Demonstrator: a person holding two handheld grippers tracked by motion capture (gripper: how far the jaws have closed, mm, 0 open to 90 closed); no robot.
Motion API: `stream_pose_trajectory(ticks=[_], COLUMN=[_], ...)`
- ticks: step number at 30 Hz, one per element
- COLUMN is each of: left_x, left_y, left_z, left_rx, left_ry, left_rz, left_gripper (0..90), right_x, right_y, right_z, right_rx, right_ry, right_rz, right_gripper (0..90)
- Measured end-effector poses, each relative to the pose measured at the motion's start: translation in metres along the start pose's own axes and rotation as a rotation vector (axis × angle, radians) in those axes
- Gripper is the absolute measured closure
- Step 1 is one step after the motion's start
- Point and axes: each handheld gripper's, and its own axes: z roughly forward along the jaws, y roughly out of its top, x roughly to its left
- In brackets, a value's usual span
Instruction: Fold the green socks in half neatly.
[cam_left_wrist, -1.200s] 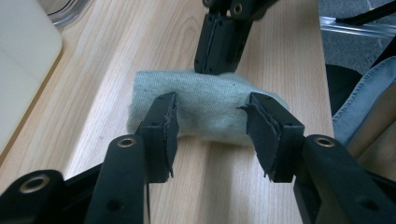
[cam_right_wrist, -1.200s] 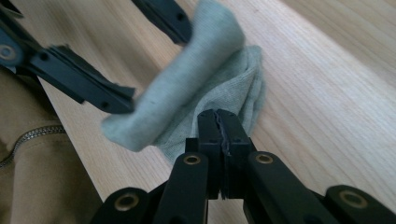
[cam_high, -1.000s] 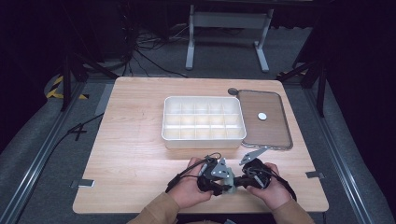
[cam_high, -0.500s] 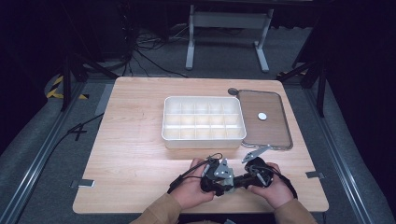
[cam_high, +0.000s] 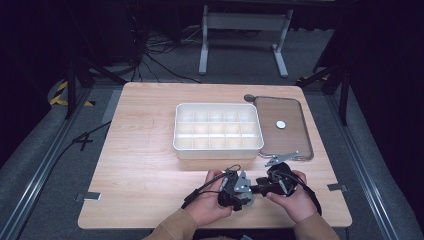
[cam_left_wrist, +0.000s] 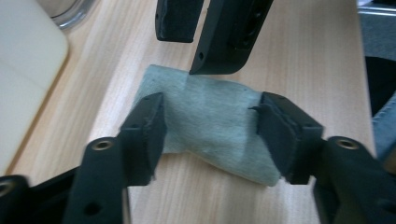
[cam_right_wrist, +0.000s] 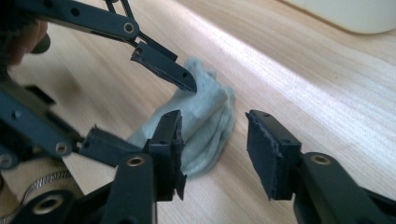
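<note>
A folded grey-green cloth (cam_left_wrist: 210, 116) lies on the wooden table (cam_high: 150, 150) near its front edge. My left gripper (cam_left_wrist: 210, 105) straddles it. Its jaws have just been opening, and the cloth lies loose between the pads. My right gripper (cam_right_wrist: 213, 121) faces it from the other side. Its jaws have also just been opening, and the cloth (cam_right_wrist: 205, 116) sits beside its left pad, mostly outside the gap. In the high view both hands hold the left gripper (cam_high: 247, 192) and the right gripper (cam_high: 262, 187) tip to tip.
A white box with several compartments (cam_high: 218, 145) stands mid-table. A clear flat lid (cam_high: 295, 135) with a small white disc (cam_high: 281, 124) on it lies to its right. A metal clip (cam_high: 280, 159) rests just beyond my right hand. Bare wood stretches to the left.
In the high view the right hand has shifted slightly and the left hand has stayed in place. The box and the lid have not moved.
</note>
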Motion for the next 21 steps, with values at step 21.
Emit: stream_pose_trajectory(ticks=[21], left_x=[-0.001], left_y=[-0.004], left_z=[0.002], left_rx=[0.026], left_ry=[0.072], left_rz=[-0.097], left_gripper=[19.0], right_x=[-0.003], right_y=[0.008], right_z=[0.011], right_rx=[0.002], right_ry=[0.046], right_rz=[0.026], right_gripper=[45.4])
